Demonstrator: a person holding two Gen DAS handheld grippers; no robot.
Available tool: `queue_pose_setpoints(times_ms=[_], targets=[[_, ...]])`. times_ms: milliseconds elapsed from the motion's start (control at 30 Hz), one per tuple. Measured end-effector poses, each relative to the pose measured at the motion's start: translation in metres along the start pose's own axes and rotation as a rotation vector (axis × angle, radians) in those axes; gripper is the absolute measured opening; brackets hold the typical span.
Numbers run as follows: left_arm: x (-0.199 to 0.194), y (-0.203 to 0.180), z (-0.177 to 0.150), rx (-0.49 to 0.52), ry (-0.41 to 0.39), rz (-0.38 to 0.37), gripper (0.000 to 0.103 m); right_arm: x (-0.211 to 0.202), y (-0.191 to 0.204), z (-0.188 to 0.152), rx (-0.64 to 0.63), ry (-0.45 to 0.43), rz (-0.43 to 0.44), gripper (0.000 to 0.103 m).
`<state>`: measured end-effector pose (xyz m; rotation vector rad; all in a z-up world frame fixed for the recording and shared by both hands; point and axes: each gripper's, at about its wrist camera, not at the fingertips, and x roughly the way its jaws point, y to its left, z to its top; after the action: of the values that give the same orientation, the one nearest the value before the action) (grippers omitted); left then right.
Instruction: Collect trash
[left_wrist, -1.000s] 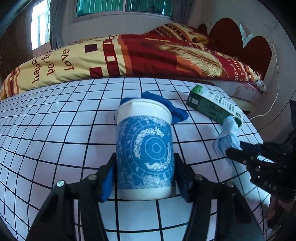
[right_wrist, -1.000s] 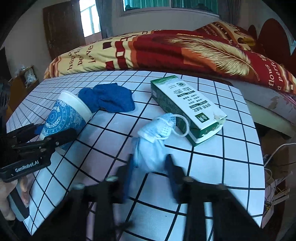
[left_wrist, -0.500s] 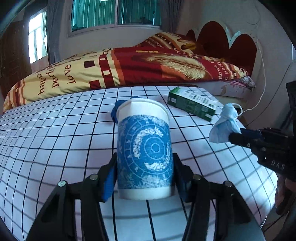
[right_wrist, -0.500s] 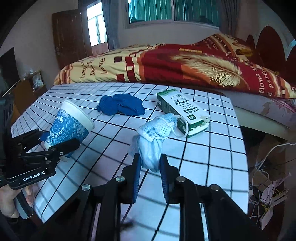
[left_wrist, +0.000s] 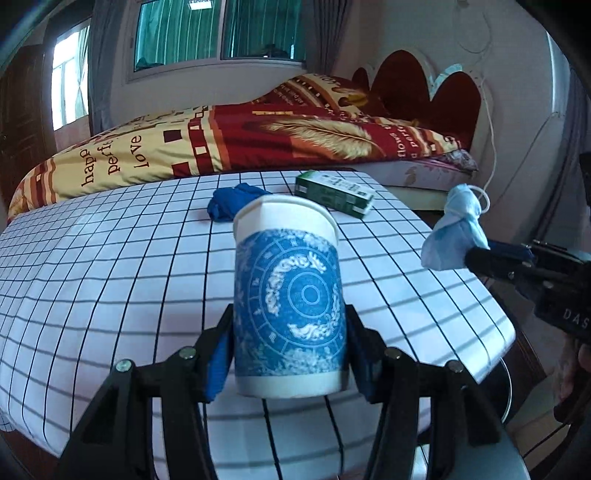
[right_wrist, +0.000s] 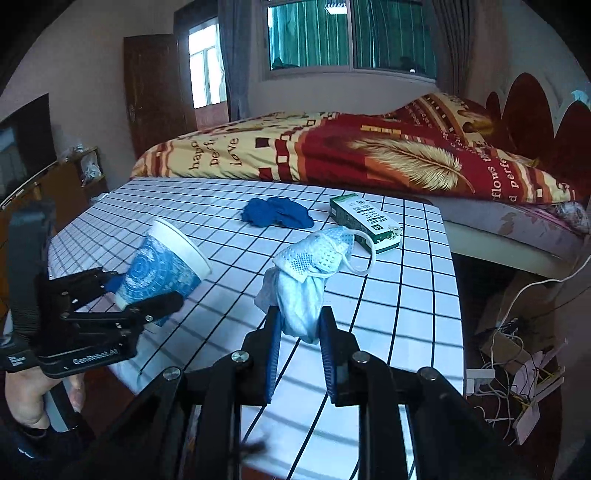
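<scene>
While both loads hang clear of the checkered table (right_wrist: 406, 295), neither has anywhere visible to go, since no bin shows in either view. The left claw (left_wrist: 290, 354) is pinching a blue-patterned paper cup (left_wrist: 290, 314) low on its wall, upright in its own camera but tilted in the right view; a harder squeeze would likely crush the thin paper, and a looser one would let it slide out. The right claw (right_wrist: 299, 332) is pressed onto the bunched lower end of a face mask (right_wrist: 310, 273), whose loose ear loop (right_wrist: 364, 254) could snag on something. Blue gloves (right_wrist: 277, 216) and a green carton (right_wrist: 364, 218) lie uncollected at the table's far side, near the bed (right_wrist: 332, 155).
</scene>
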<state>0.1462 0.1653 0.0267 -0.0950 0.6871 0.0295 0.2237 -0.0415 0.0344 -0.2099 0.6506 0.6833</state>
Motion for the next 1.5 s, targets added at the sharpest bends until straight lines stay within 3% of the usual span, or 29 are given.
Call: queue_pose_setpoints(times_ms=[400, 767, 1033, 1500], targets=[[-0.034, -0.035, -0.023, 0.033, -0.001, -0.06, 0.056, -0.082, 0.007, -0.035, 0.007, -0.066, -0.016, 0.022], [-0.042, -0.093, -0.033, 0.109, 0.009, -0.133, 0.056, -0.133, -0.034, -0.083, 0.07, -0.073, -0.097, 0.022], [-0.042, -0.138, -0.043, 0.172, 0.021, -0.184, 0.056, -0.161, -0.073, -0.13, 0.188, -0.082, -0.158, 0.022], [-0.035, -0.211, -0.066, 0.257, 0.066, -0.299, 0.056, -0.191, -0.107, -0.173, 0.25, -0.054, -0.26, 0.022]])
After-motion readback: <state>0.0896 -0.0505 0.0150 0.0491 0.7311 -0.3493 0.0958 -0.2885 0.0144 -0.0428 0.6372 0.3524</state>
